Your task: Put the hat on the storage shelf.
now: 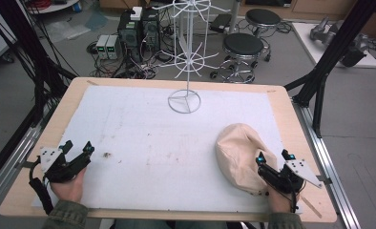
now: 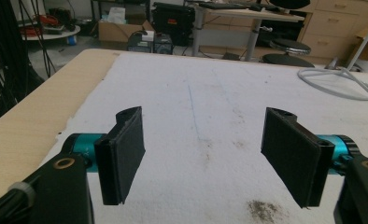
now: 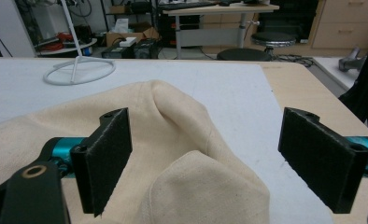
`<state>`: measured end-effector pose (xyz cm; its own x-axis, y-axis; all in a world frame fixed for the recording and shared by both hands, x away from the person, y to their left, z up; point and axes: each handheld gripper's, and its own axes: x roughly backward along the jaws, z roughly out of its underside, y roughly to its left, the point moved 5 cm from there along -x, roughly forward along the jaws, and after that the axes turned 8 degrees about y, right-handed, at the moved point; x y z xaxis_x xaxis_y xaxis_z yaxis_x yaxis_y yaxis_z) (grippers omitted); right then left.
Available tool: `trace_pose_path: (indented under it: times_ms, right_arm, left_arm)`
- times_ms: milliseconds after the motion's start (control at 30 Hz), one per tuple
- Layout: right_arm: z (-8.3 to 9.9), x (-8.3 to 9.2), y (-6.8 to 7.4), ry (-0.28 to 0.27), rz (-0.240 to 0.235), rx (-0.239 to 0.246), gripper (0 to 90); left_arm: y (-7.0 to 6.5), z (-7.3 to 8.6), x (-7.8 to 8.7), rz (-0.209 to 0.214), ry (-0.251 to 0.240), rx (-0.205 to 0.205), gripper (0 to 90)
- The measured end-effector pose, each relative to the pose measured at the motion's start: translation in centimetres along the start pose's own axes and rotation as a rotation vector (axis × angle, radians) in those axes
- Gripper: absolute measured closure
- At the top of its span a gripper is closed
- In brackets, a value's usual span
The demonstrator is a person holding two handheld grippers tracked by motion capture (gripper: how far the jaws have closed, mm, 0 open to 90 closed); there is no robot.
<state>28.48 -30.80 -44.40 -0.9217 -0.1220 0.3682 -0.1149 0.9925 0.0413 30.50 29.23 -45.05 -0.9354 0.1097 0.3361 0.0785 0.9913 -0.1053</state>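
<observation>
Hand-held gripper on the right [image 1: 273, 162] is seen with its jaws spread wide, poised at the near end of a cream fabric cap [image 1: 241, 155], nothing being clasped; in the right gripper view [image 3: 205, 161] the left jaw is seen over the cloth and the right jaw over bare mat. The cap is laid crumpled on the white mat [image 1: 152, 143] of the wooden bench [image 1: 57, 109], near and to the right of the white wire rack's [image 1: 188, 47] ring base [image 1: 184, 101]. Its long axis is run from the near right edge toward that base, the brim end being hard to make out. The left hand-held gripper [image 1: 77, 151] is held released as well, well apart from the cap on the far side of the mat, beside a small dark stain [image 1: 107, 154]. No object is placed between the cap and the rack. Stools [image 1: 243, 45] and cabled boxes [image 1: 138, 28] are seen on the floor behind the rack.
</observation>
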Motion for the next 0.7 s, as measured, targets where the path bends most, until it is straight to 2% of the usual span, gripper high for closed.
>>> trace_pose_path:
  times_ms: [267, 467, 700]
  right_arm:
    - [-0.6, -0.4, 0.2, 0.01, -0.009, 0.02, 16.5]
    - [-1.4, -0.8, 0.5, 0.03, -0.024, 0.0, 16.5]
    - [-2.1, -0.9, 0.8, 0.032, -0.028, 0.005, 16.4]
  left_arm:
    - [-0.1, 0.0, 0.0, 0.004, -0.001, -0.001, 30.3]
    - [-0.1, 0.0, 0.0, 0.004, -0.002, -0.004, 30.3]
    - [-0.2, 0.0, 0.0, 0.006, -0.004, -0.003, 30.3]
